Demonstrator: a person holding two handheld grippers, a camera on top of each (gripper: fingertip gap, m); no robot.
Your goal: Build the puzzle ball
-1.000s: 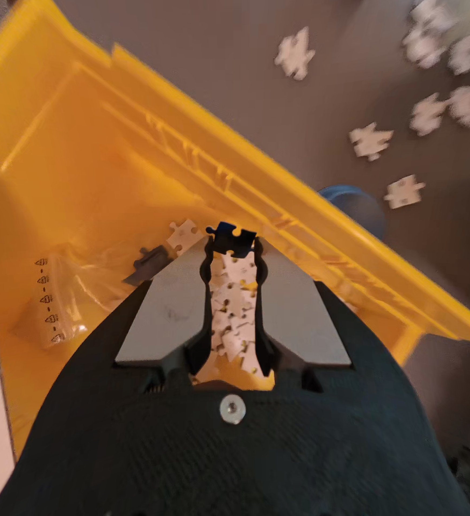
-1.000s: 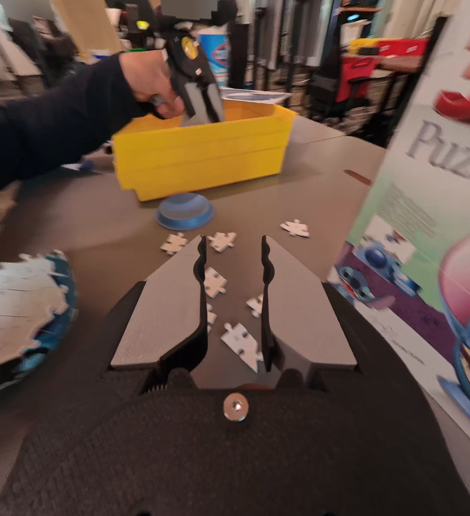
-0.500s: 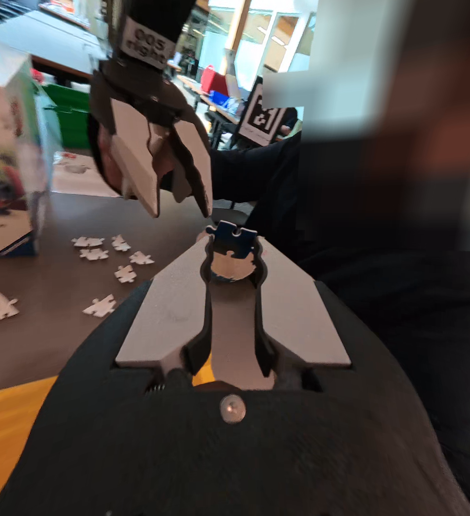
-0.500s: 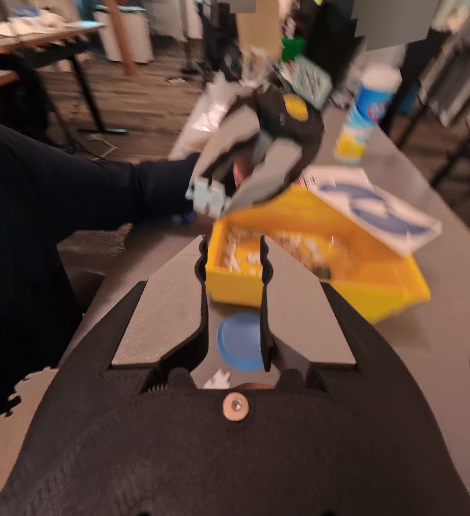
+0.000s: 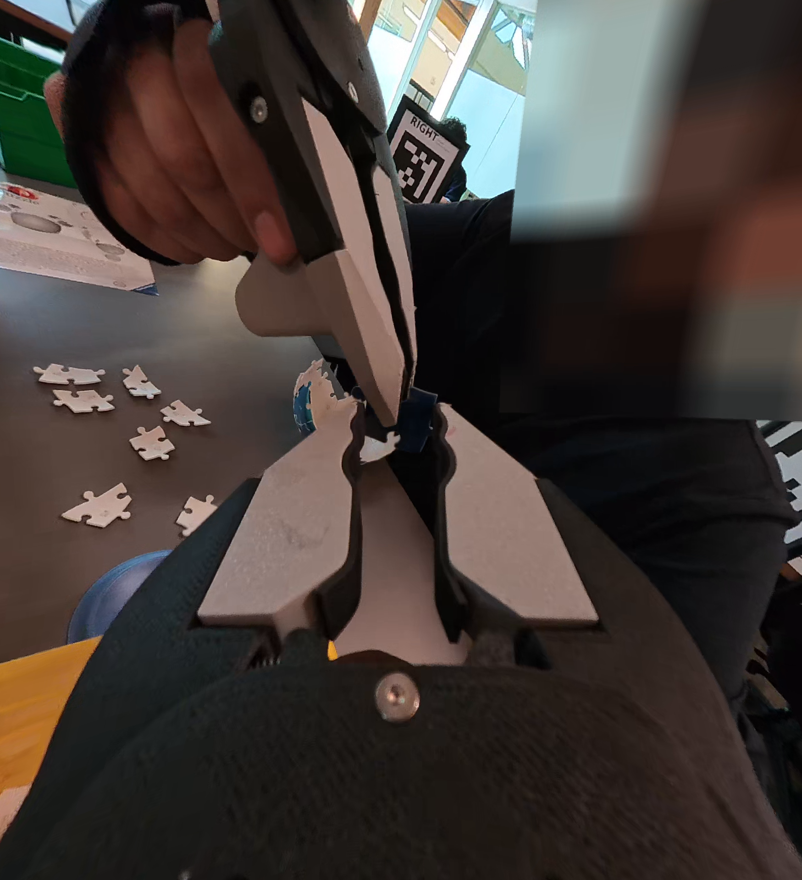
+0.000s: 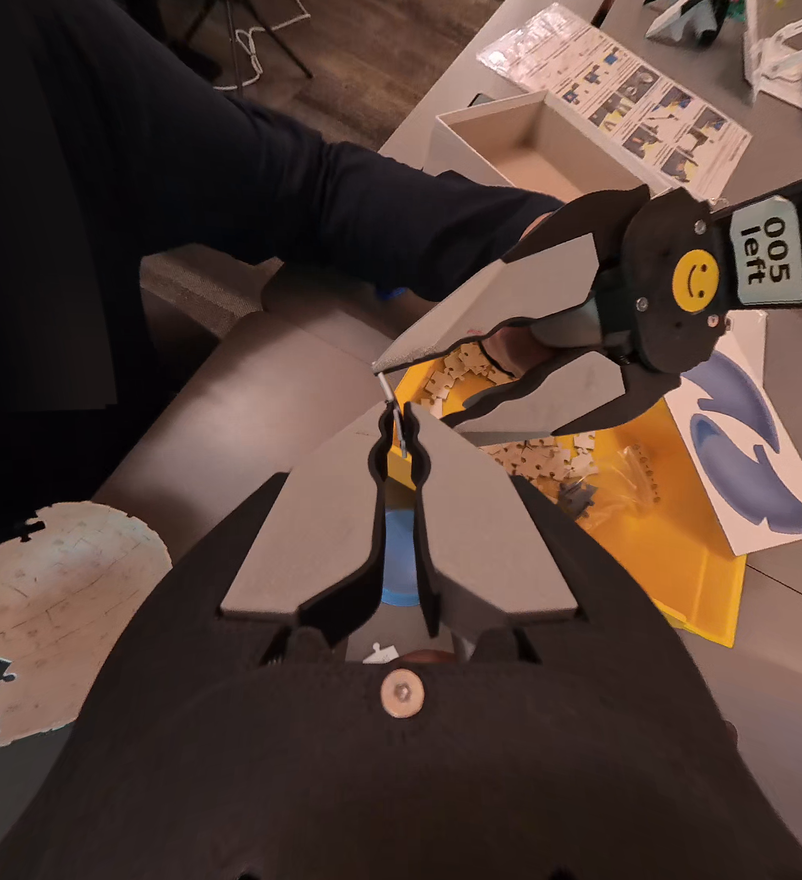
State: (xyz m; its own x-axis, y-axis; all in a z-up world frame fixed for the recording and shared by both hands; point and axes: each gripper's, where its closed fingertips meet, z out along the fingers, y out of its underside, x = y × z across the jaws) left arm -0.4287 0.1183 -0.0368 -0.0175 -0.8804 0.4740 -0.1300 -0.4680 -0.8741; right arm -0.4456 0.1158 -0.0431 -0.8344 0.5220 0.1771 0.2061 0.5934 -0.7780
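Observation:
A dark blue puzzle piece [image 5: 417,424] sits between the fingertips of my left gripper [image 5: 396,421], raised above the table. My right gripper [image 5: 401,405] comes down from above and is shut on the same piece. In the right wrist view the piece [image 6: 386,388] shows edge-on between the closed tips of my right gripper [image 6: 396,414], with my left gripper [image 6: 403,400] reaching in from the right. The half-built puzzle ball shell [image 6: 56,595] lies at the table's near left, white inside up. It also shows behind the fingers in the left wrist view [image 5: 310,405].
A yellow bin [image 6: 651,571] with several loose pieces and a plastic bag stands under the grippers. A blue round stand [image 6: 399,547] sits beside it. Several white pieces [image 5: 151,443] lie on the table. A white box [image 6: 508,143], instruction sheets [image 6: 627,95] and a green crate [image 5: 17,119] stand farther off. The tips of both grippers are at nearly the same place.
My left gripper lifted the blue piece out of the yellow bin and turned it up toward the right gripper. My right gripper rose from the table and closed on the piece.

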